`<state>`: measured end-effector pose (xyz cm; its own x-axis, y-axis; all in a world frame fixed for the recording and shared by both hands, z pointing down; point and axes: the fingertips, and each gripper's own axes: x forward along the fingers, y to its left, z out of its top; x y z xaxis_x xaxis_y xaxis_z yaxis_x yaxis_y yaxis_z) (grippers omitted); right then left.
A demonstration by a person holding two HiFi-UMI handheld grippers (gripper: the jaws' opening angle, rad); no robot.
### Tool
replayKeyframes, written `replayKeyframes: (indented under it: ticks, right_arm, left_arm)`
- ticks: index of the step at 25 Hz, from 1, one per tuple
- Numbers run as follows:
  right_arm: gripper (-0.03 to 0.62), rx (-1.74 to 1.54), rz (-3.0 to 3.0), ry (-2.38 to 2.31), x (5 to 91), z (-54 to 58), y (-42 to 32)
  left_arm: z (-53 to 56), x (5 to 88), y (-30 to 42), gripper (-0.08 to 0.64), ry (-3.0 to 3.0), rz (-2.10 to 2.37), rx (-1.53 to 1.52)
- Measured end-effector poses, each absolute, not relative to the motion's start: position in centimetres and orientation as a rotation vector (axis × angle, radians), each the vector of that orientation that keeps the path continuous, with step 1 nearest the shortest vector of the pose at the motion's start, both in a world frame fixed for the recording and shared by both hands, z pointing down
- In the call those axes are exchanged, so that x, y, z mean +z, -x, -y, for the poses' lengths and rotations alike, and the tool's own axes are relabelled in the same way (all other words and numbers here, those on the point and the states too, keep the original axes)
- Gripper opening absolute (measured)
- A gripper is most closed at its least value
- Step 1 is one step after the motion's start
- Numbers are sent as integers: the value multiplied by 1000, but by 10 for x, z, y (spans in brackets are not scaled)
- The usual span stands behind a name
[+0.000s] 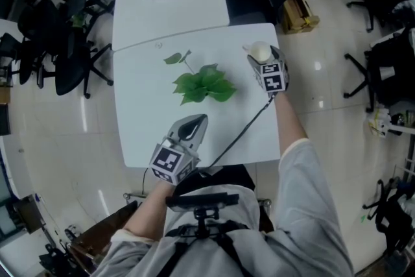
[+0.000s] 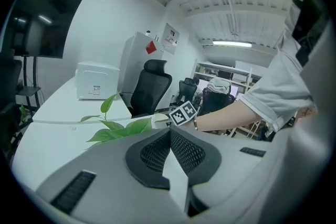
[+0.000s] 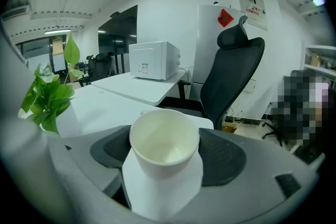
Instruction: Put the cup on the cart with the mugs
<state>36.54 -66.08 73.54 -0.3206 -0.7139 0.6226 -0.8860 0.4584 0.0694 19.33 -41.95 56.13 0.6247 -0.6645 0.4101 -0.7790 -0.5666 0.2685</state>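
White cup [image 3: 164, 140] stands upright between my right gripper's [image 3: 167, 156] jaws, pads against its sides; left gripper's [image 1: 195, 122] jaws together, well apart.

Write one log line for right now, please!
right gripper: closed on cup | cup: upright, at table corner | left gripper: shut, empty

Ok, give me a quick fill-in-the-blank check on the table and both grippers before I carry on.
1. The right gripper has a white ____ between its jaws.
2. The left gripper has its jaws ____, with nothing between them.
3. The cup is ____ inside.
4. The plant on the table has ____ leaves.

Missing words: cup; shut; empty; green
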Motion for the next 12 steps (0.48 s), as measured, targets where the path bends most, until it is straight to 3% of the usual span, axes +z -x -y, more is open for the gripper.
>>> replayKeyframes:
  ticks: [12]
  right_arm:
    - [408,348,2120,-1359,715,658,-367]
  left_arm:
    - [418,562,-187,5,-2412,1135,376]
